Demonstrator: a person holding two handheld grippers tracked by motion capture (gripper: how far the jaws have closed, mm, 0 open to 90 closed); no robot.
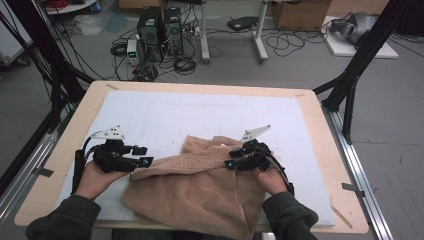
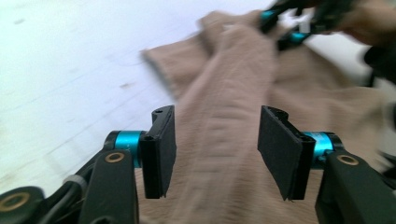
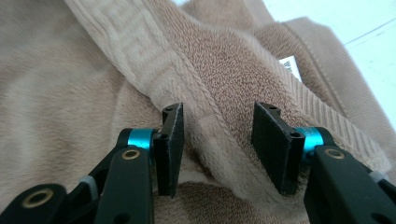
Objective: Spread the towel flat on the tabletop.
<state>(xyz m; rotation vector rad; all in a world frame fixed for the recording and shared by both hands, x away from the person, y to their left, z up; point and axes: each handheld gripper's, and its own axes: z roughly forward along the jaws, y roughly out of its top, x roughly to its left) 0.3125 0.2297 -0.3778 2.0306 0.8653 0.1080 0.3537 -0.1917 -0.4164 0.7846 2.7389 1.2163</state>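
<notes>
towel [image 1: 200,187] half-folded, bunched on mat | your left gripper [image 1: 145,156] jaws apart, nothing clamped | right gripper [image 1: 231,159] apart over hem | left: flatten, finish fold

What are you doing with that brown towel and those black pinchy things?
A person sits at a table holding a black two-jaw gripper in each hand, working on a light brown terry towel that lies rumpled and partly folded on a white mat. The left gripper is at the towel's left edge and the right gripper is over its middle fold. On both, the jaws stand apart with towel between them, not pinching it. So the towel rests loose on the mat right now.
</notes>
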